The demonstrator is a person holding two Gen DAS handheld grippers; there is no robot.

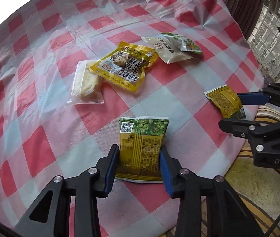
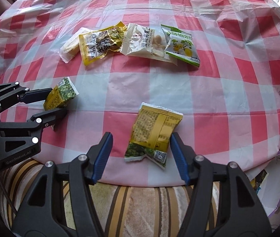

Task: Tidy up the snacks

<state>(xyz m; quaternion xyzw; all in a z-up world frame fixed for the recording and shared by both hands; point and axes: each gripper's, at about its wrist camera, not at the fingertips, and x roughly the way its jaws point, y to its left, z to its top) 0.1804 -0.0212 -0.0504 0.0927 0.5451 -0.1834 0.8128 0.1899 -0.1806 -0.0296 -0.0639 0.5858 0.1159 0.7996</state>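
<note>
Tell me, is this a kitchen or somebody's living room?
Probably a living or dining room in a home, though I can't be sure. A checked plastic tablecloth covers the table, a striped cushioned seat sits at its edge, and curtains hang beside a window.

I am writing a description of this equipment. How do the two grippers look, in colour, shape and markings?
Both are alike. The left gripper and right gripper have black angular link frames with silver round pivot pins and triangular cutouts. Their fingers carry blue ribbed pads. White lettering marks each body. A dark cable runs beside the left one.
</note>
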